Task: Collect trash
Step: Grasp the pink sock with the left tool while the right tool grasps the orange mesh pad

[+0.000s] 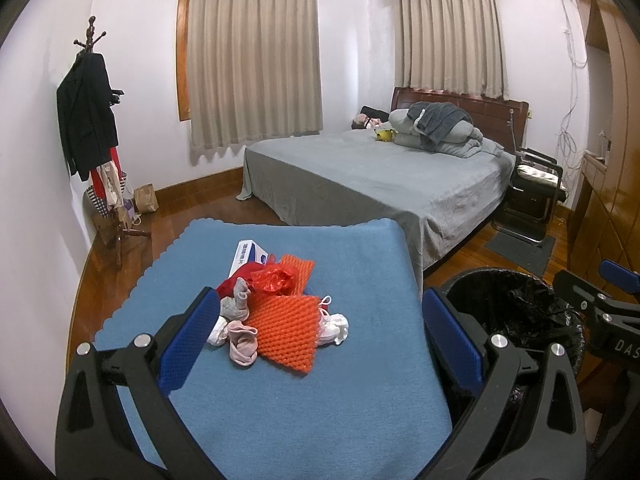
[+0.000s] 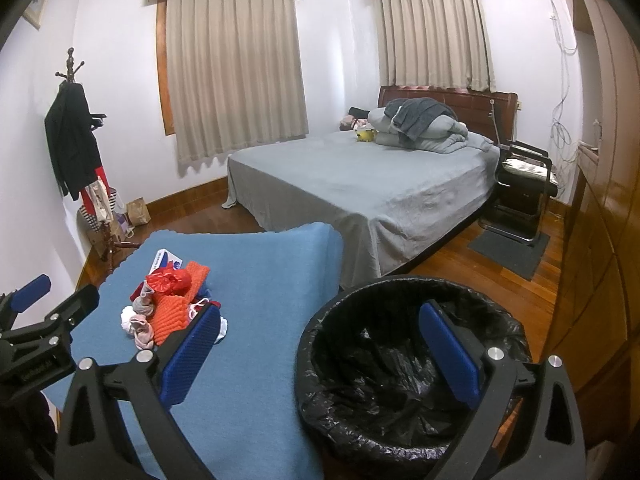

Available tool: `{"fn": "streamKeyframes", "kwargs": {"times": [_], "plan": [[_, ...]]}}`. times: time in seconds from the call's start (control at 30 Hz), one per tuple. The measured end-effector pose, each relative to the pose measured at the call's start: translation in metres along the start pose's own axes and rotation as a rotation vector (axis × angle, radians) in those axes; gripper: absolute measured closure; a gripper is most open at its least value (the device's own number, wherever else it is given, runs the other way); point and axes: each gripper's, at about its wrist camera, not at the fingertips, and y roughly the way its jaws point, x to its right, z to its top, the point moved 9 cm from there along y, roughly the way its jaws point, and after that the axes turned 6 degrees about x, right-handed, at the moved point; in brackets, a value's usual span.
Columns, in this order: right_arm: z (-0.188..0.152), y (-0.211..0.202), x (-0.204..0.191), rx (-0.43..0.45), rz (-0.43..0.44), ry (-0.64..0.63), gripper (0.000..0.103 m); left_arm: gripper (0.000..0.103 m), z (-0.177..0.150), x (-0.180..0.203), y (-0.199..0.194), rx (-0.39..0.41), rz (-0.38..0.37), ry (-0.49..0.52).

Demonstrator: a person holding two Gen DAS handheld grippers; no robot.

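Note:
A pile of trash lies on the blue cloth-covered table (image 1: 340,252): orange foam netting (image 1: 286,330), a crumpled red plastic bag (image 1: 274,280), a white and blue box (image 1: 250,254), pink and grey socks (image 1: 242,342) and white bits (image 1: 334,326). My left gripper (image 1: 320,328) hangs open just above and in front of the pile, nothing between its blue pads. A black-lined trash bin (image 2: 400,376) stands right of the table. My right gripper (image 2: 320,344) is open over the bin's near left rim. The pile (image 2: 168,308) lies to its left.
A bed with a grey cover (image 1: 380,176) fills the room behind the table. A coat rack with dark clothes (image 1: 90,120) and bags stands at the left wall. A black chair (image 1: 536,188) and a grey mat (image 1: 520,246) sit right of the bed, wooden cupboards (image 2: 600,240) along the right.

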Motion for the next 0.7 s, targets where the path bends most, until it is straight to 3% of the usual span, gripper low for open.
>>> {"fn": "streamKeyframes", "kwargs": {"times": [0.17,0.53,0.7], "plan": [[-0.011,0.015,-0.012,0.011,0.018,-0.008,0.006,0.005,-0.001,-0.009,0.003,0.004,0.015,-0.007],[-0.032,0.070,-0.056,-0.023,0.099,-0.037,0.006,0.005,-0.044,-0.097,0.037,-0.034,0.180,-0.026],[-0.048,0.102,-0.078,-0.053,0.134,-0.050,0.006,0.005,-0.072,-0.130,0.056,-0.066,0.215,-0.031]]}}
